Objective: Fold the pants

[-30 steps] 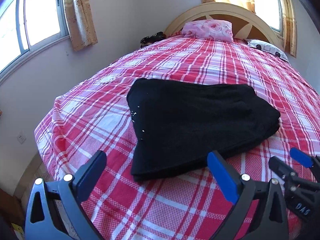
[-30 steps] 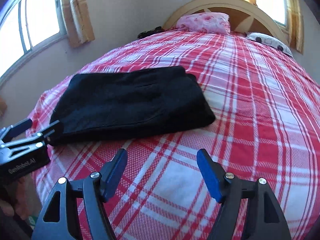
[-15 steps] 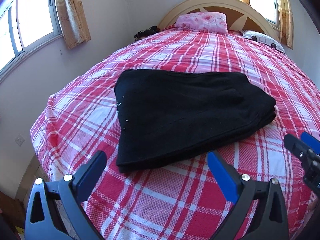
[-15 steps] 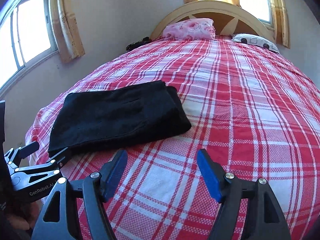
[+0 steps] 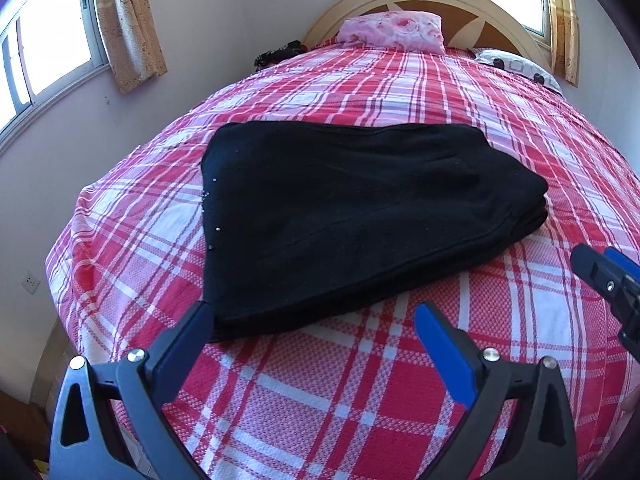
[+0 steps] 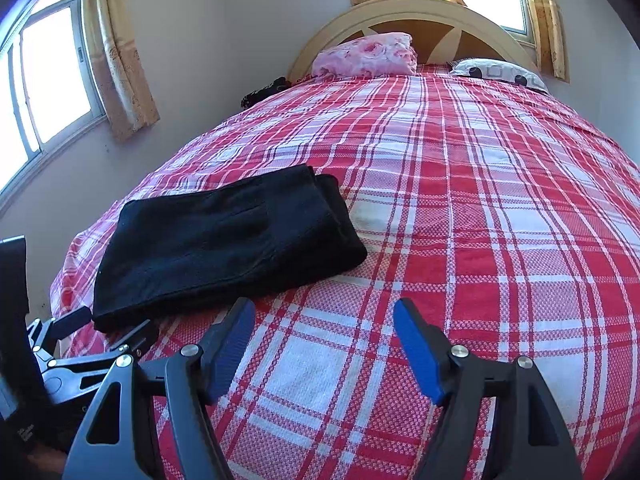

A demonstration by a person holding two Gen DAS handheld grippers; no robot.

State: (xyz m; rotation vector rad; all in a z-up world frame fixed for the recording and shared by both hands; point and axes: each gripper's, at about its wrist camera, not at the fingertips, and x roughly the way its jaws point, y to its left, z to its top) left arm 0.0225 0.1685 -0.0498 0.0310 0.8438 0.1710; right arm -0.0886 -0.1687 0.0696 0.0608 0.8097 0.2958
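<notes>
The black pants point(image 5: 352, 216) lie folded in a flat stack on the red plaid bed point(image 5: 460, 92), near its foot on the left side; they also show in the right wrist view point(image 6: 224, 244). My left gripper point(image 5: 312, 320) is open and empty, just short of the stack's near edge. My right gripper point(image 6: 324, 316) is open and empty, over the plaid cover to the right of the stack. The right gripper shows at the right edge of the left wrist view point(image 5: 604, 268), and the left gripper at the lower left of the right wrist view point(image 6: 108, 328).
A pink floral pillow point(image 5: 392, 32) and a white patterned pillow point(image 5: 516, 66) lie at the wooden headboard point(image 6: 420, 12). A dark bundle point(image 5: 280, 52) sits by the wall. Curtained windows point(image 5: 52, 36) are on the left and behind the headboard. The bed's left edge drops to the floor.
Both grippers have drawn back and up from the folded pants, staying open. The pants have not moved on the bed.
</notes>
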